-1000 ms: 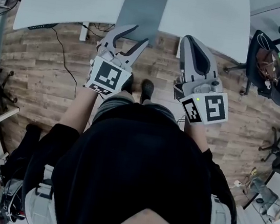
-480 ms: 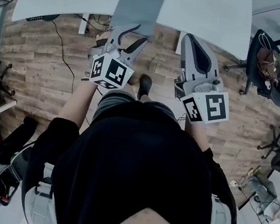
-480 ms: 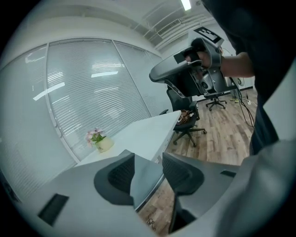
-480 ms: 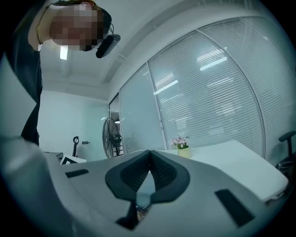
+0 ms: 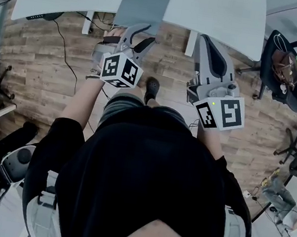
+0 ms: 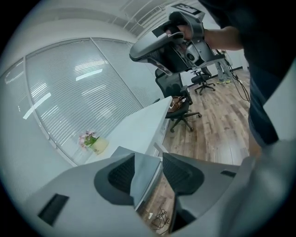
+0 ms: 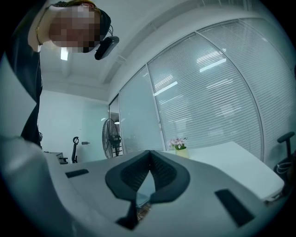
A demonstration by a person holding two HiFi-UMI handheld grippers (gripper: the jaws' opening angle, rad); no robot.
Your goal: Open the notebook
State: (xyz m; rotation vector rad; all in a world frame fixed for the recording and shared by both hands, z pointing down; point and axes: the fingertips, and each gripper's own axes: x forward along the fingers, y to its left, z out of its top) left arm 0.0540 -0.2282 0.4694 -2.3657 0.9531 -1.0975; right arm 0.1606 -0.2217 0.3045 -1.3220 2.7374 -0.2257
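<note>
We held our left gripper out ahead, jaws apart; our right gripper pointed forward beside it, jaws together.

Floor: wood planks. Long white table on the far side, with potted flowers on it. Black office chair at right. Glass walls with closed blinds. Standing fan by the glass.

That was an office, plain as day: a long white bench over a wood-plank floor, black swivel chairs off to the right, cables trailing beneath the bench, glass walls hung with slatted blinds, a standing fan, and a small pot of flowers on the bench.
</note>
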